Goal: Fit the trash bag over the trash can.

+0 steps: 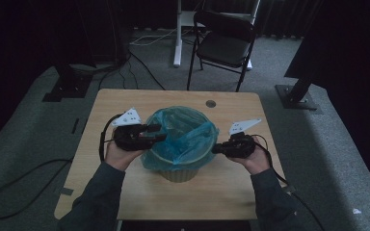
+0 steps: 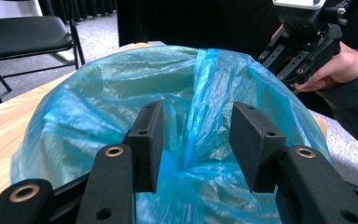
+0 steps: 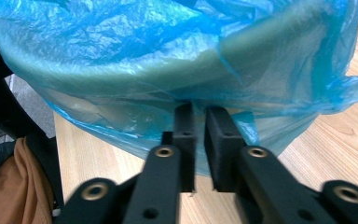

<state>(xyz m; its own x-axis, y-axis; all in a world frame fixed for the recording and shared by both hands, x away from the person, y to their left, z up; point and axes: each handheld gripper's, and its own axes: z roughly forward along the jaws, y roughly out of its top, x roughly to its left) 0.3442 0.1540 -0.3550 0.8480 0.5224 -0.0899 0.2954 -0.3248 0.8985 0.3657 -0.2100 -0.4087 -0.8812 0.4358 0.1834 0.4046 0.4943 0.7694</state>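
Note:
A round beige bin (image 1: 178,172) stands mid-table, lined with a blue plastic bag (image 1: 180,132) whose edge is folded out over the rim. At the bin's left rim my left gripper (image 1: 156,132) is open, its pads wide apart over the bag (image 2: 121,79) with nothing pressed between them (image 2: 196,121). At the right rim my right gripper (image 1: 215,149) has its jaws nearly together (image 3: 201,116), pinching the hanging edge of the bag (image 3: 168,56) just under the rim. The left gripper view also shows the right gripper (image 2: 279,60), held in a hand beyond the bag.
The wooden table (image 1: 221,192) has a round cable hole (image 1: 211,103) at the back. A black folding chair (image 1: 224,41) stands on the carpet beyond the table. Cables lie on the floor at the left (image 1: 9,185).

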